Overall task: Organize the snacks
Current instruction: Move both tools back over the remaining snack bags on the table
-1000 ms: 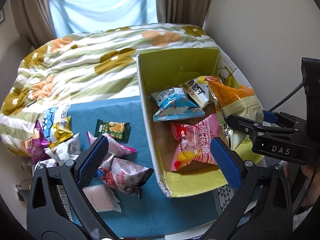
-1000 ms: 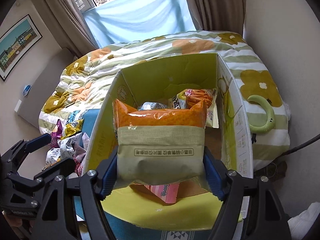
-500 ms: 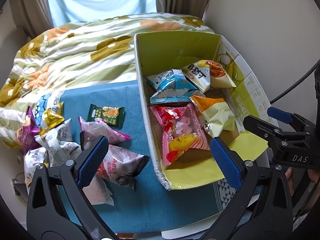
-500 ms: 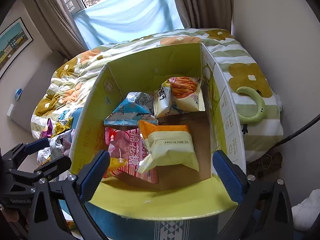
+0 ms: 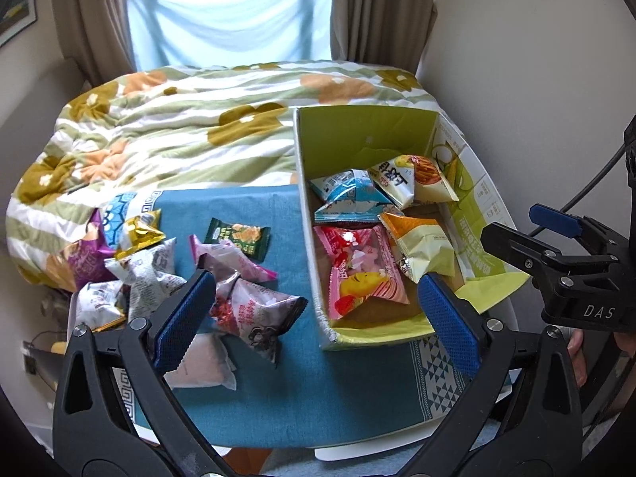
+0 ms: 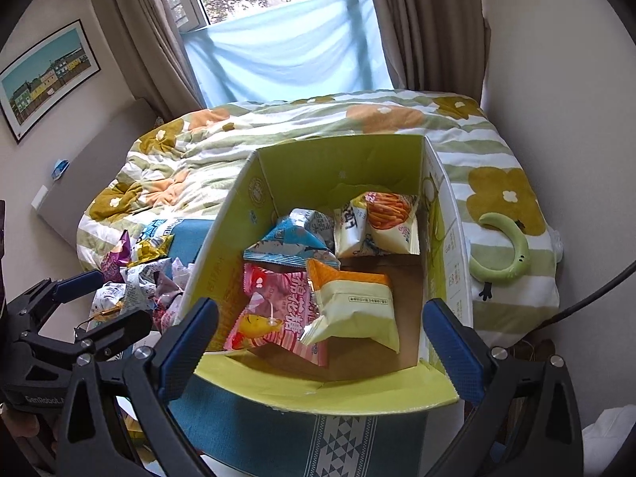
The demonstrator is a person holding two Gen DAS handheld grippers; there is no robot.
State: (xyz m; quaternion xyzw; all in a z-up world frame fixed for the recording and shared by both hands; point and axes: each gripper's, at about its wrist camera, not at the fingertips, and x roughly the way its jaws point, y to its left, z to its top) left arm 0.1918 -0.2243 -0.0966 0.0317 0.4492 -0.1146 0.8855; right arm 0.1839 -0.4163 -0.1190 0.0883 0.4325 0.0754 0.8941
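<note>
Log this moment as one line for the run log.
left gripper: open, empty | right gripper: open, empty | orange-and-cream bag: in box | loose snacks: on blue cloth

Right gripper: jaws spread wide, nothing between them, poised over the near flap of the box.
Box: open, green inside, on a teal cloth.
Inside: orange-and-cream bag overlapping a pink bag; blue bag and noodle-print bag behind.
Left gripper: apart, beside loose packets.
</note>
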